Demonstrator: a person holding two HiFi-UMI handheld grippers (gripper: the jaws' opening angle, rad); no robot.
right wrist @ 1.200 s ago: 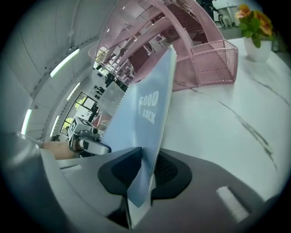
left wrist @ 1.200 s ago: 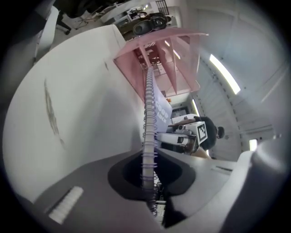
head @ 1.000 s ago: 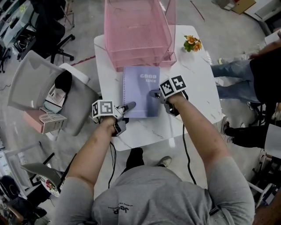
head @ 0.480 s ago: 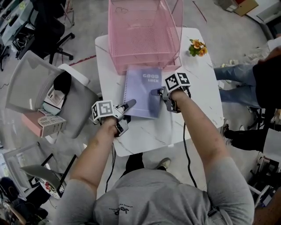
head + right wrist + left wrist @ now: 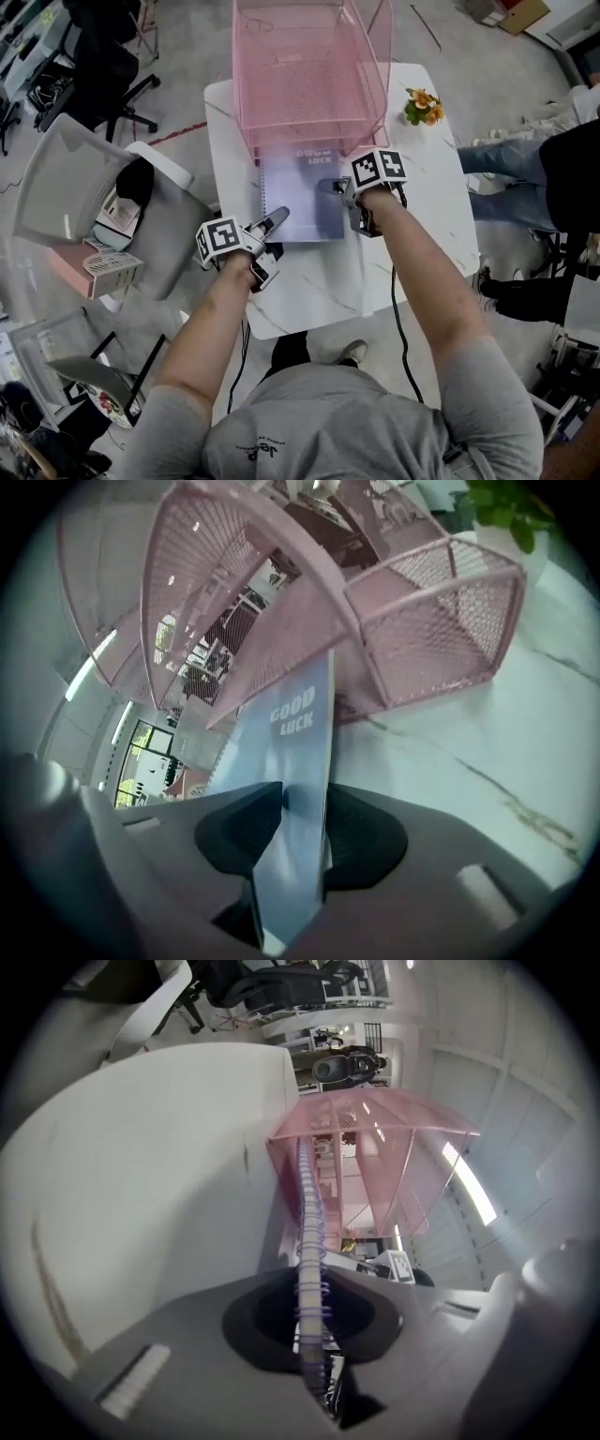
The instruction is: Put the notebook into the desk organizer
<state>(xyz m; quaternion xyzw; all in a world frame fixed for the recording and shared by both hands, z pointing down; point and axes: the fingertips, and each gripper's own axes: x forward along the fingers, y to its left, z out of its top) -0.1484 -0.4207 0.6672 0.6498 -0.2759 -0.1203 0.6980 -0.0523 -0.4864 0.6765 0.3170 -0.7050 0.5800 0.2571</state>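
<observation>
A lilac spiral notebook (image 5: 302,199) lies flat on the white table (image 5: 417,225). Its far end, with the printed words, sits inside the bottom tier of the pink mesh desk organizer (image 5: 309,75). My left gripper (image 5: 278,218) is shut on the near corner at the spiral binding (image 5: 309,1241), which runs ahead towards the organizer (image 5: 375,1147). My right gripper (image 5: 327,187) holds the notebook's right edge. In the right gripper view the cover (image 5: 292,752) stands between the pads, which still touch it while the jaws are opening. The organizer (image 5: 422,621) is close ahead.
A small pot of orange flowers (image 5: 419,101) stands on the table right of the organizer. A grey chair (image 5: 84,187) with things on it is left of the table. A seated person's legs (image 5: 506,159) are at the right.
The notebook has slid away from me into the organizer's bottom tier, so its printed words now lie under the mesh. Both grippers moved forward with it.
</observation>
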